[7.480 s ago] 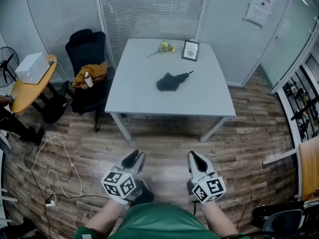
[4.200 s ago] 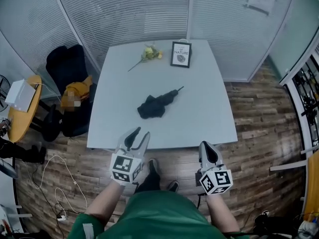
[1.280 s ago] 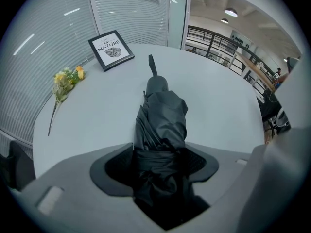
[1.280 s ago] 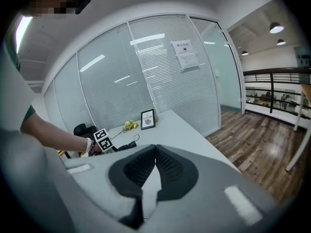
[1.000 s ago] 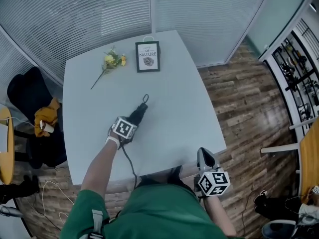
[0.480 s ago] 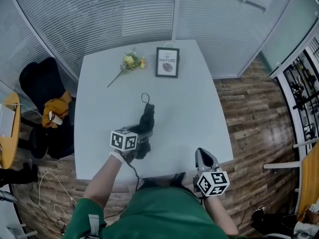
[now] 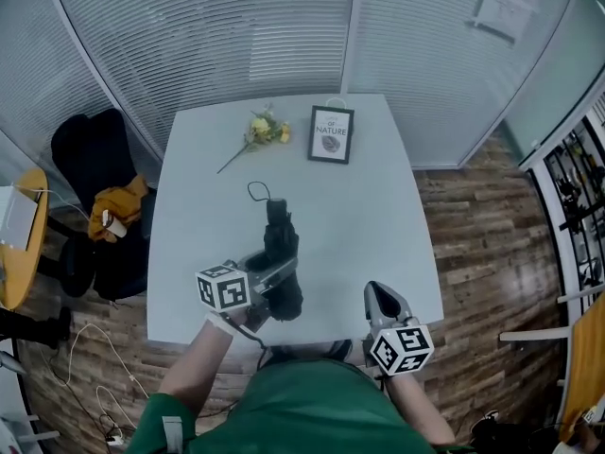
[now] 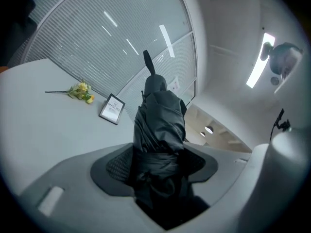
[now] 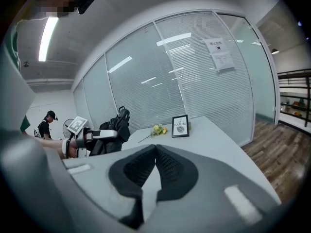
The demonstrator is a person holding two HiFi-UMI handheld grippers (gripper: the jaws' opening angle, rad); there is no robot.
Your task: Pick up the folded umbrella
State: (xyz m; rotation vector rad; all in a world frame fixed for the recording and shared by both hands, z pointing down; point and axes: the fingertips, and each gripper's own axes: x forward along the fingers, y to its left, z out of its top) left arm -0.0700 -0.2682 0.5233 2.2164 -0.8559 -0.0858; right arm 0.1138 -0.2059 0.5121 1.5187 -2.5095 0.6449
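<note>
And it's up! A second ago the umbrella (image 7: pixel 280 237) lay flat on the surface (image 7: pixel 369 216) with the left gripper (image 7: pixel 274 270) down on it. Now it is lifted and points away from the person, strap loop at the far tip. The left jaws are clamped around its bunched fabric. In the left gripper view it stands against the glass wall, not the tabletop. The loose cloth below the jaws hangs near the front edge, probably clear of the surface, though the head view doesn't settle that. The right gripper (image 7: pixel 380 300) has stayed low by the near right corner, jaws together with nothing between them.

The pale surface carries only a frame (image 7: pixel 331 134) and a flower (image 7: pixel 260 132), side by side near the far edge and well apart from the umbrella. Behind them runs a glass wall (image 7: pixel 236 36) with blinds. Wood floor (image 7: pixel 492 244) lies all around.

To the left, a black chair (image 7: pixel 90 149) with an orange garment (image 7: pixel 118 206) sits just beside the surface's edge, and a round yellow table (image 7: pixel 17 253) stands further out. A cable (image 7: pixel 85 348) trails over the floor near them. The middle and right of the surface are bare. The floor to the right is open as far as a rack (image 7: pixel 581 206) at the picture's edge.
</note>
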